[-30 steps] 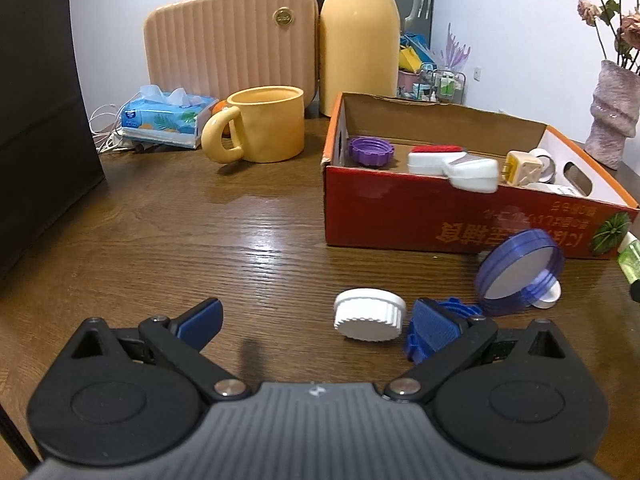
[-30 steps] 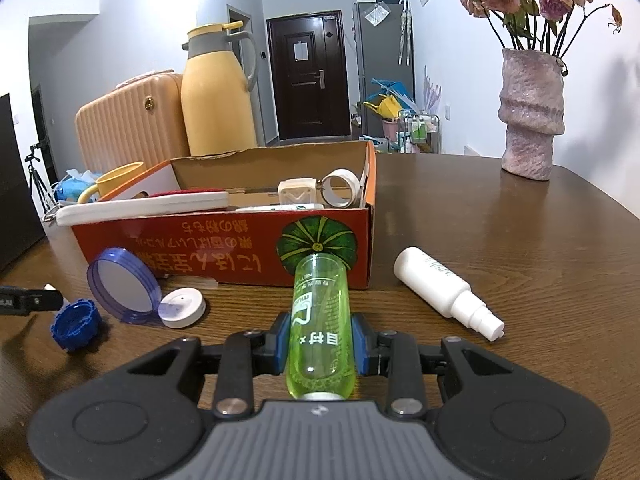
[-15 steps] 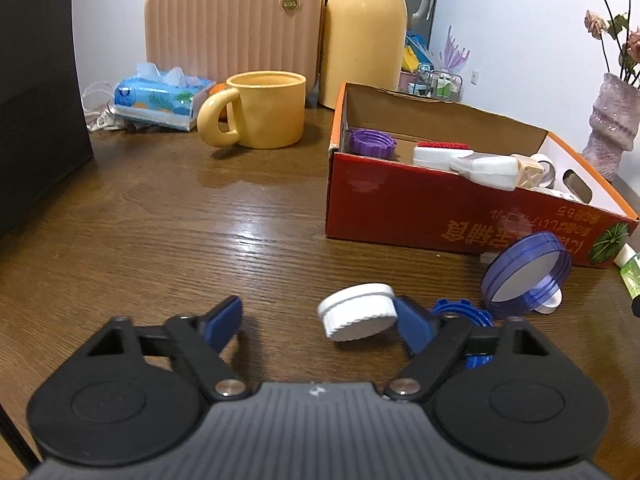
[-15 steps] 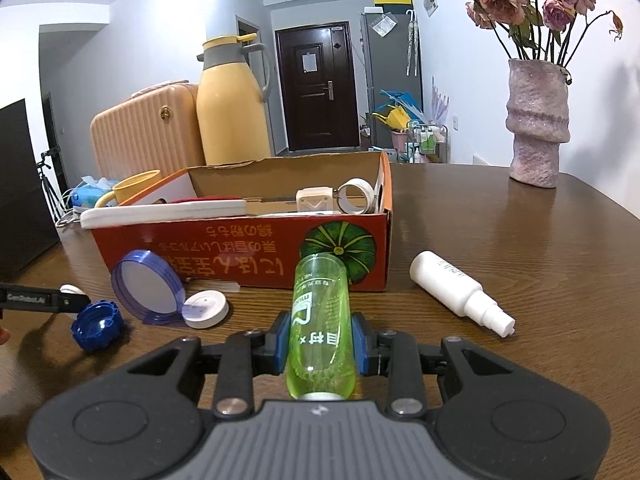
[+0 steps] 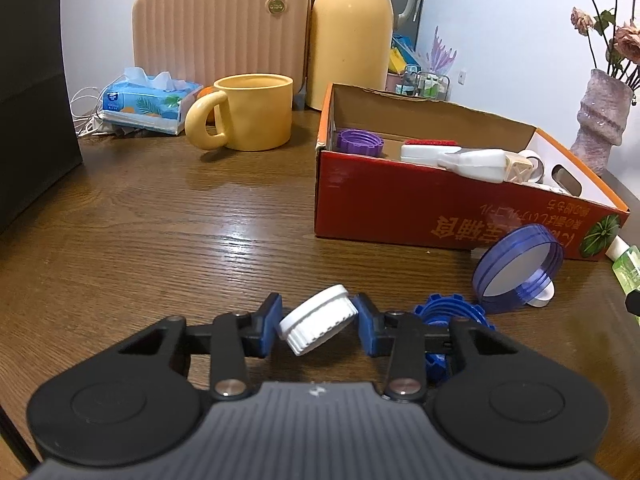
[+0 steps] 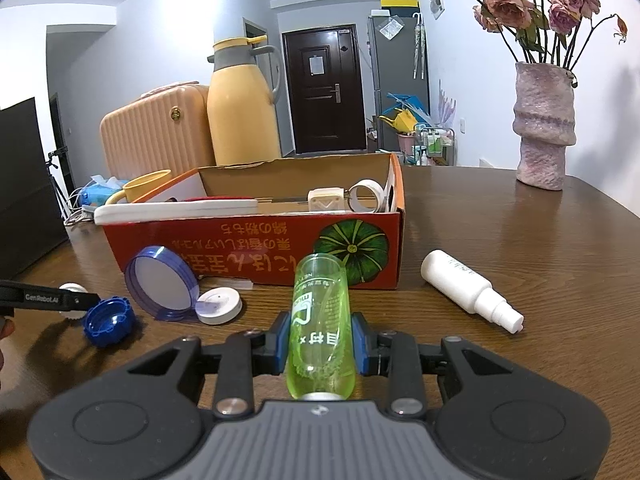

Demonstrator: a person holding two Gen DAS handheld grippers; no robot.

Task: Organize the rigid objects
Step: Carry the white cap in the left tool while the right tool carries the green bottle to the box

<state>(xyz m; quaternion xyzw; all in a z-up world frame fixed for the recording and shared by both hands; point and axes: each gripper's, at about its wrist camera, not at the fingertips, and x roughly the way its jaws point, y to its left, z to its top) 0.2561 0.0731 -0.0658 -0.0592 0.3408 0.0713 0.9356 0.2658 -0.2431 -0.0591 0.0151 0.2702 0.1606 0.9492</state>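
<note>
Two pairs of tongs are each pinching something above the wooden bench (image 5: 168,216). The left tongs (image 5: 318,326) clamp a white ribbed cap (image 5: 319,324) between their blue pads (image 5: 270,326), the cap tilted with its right edge higher and held right at the tips. Just to the right of those tongs, partly hidden behind the right finger, lies a blue toothed cap (image 5: 448,314) on the bench, and beyond it a translucent blue-violet lid (image 5: 518,274) leans on edge over a small white disc (image 6: 219,306), close to the front wall of the red cardboard box (image 5: 440,216). Inside the box lie a purple ring cap (image 5: 359,142), a long white piece with a red top (image 5: 430,151), a cream plug-like block (image 6: 326,200) and a white ring (image 6: 366,196). The right tongs (image 6: 320,344) grip a clear green bottle (image 6: 320,320) round its middle, its body lying lengthwise along the fingers and pointing toward the box, the far end reaching well past the tips. A white spray bottle (image 6: 470,290) lies on its side on the bench to the right of it, near the box corner. Behind the box stand a yellow mug (image 5: 250,112), a tissue pack (image 5: 148,102), a yellow thermos jug (image 5: 350,36), a peach suitcase (image 5: 220,28) and a pink vase (image 6: 542,126) of dried roses.
</note>
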